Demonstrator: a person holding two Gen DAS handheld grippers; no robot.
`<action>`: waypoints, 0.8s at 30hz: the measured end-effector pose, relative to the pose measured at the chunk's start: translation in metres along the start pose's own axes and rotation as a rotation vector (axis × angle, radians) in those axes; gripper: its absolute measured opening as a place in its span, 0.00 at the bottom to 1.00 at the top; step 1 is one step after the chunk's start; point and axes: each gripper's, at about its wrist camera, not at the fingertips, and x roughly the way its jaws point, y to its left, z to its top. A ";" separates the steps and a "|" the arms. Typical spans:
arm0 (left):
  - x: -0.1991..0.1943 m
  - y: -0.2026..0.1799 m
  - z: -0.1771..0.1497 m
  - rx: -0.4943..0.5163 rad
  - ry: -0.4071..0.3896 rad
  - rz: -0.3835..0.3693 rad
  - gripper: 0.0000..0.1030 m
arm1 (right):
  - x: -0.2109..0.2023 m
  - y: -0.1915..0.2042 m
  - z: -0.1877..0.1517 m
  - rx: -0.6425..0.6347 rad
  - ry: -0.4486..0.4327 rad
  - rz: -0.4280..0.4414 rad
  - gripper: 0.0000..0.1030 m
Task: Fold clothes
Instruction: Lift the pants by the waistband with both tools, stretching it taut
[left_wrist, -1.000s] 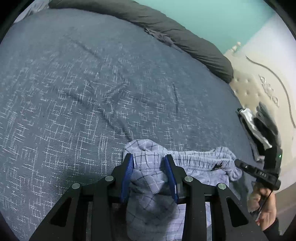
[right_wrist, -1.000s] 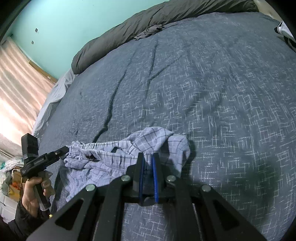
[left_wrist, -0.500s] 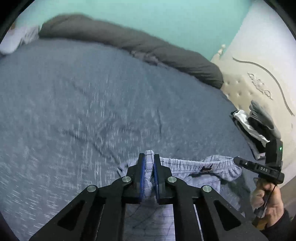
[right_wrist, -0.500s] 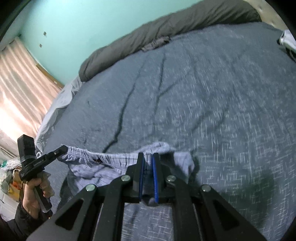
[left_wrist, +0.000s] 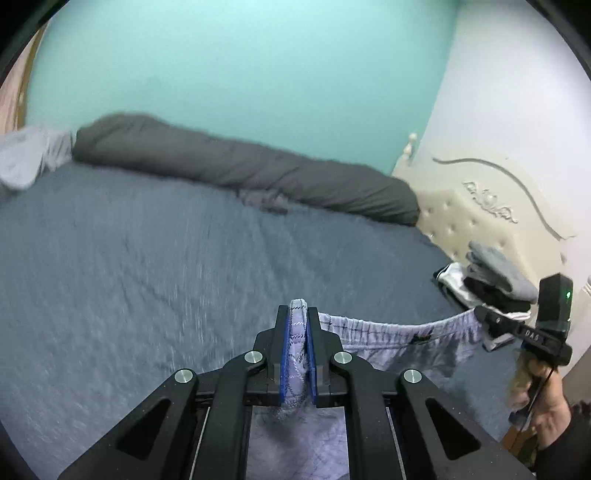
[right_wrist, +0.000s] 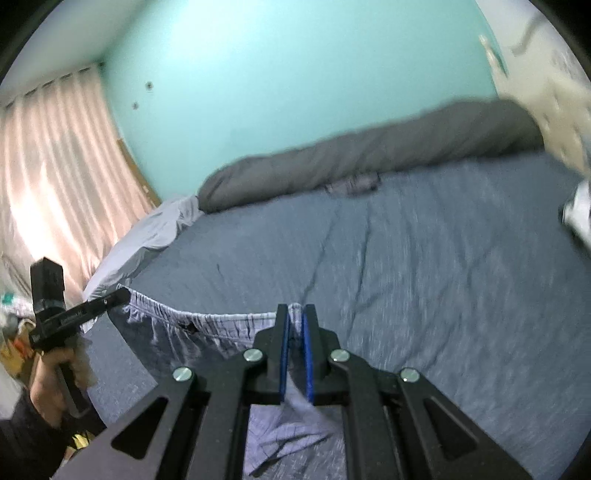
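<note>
Pale lilac checked shorts (left_wrist: 391, 328) hang in the air above the blue-grey bed (left_wrist: 147, 266), stretched by their elastic waistband. My left gripper (left_wrist: 298, 314) is shut on one end of the waistband, cloth bunched between its blue pads. My right gripper (right_wrist: 295, 314) is shut on the other end of the shorts (right_wrist: 207, 325). In the left wrist view the right gripper (left_wrist: 480, 314) shows at the right edge pinching the waistband. In the right wrist view the left gripper (right_wrist: 122, 295) shows at the left, held by a hand. The legs of the shorts drop out of sight below both grippers.
A rolled dark grey duvet (left_wrist: 240, 170) lies along the bed's far side under a turquoise wall. Folded clothes (left_wrist: 491, 284) are stacked by the cream tufted headboard (left_wrist: 472, 218). A small grey garment (right_wrist: 354, 184) lies near the duvet. Pink curtains (right_wrist: 48, 177) hang at left.
The left gripper shut on the waistband. Both grippers then rose from the bed, lifting the shorts and pulling the waistband taut; the views tilted up toward the wall.
</note>
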 end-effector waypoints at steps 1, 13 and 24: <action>-0.009 -0.005 0.008 0.008 -0.015 -0.002 0.08 | -0.009 0.006 0.010 -0.024 -0.011 -0.006 0.06; -0.096 -0.048 0.067 0.098 -0.127 -0.021 0.08 | -0.102 0.060 0.073 -0.202 -0.092 -0.022 0.06; -0.011 -0.022 0.035 0.023 0.089 0.009 0.08 | -0.014 0.012 0.054 -0.149 0.115 -0.084 0.06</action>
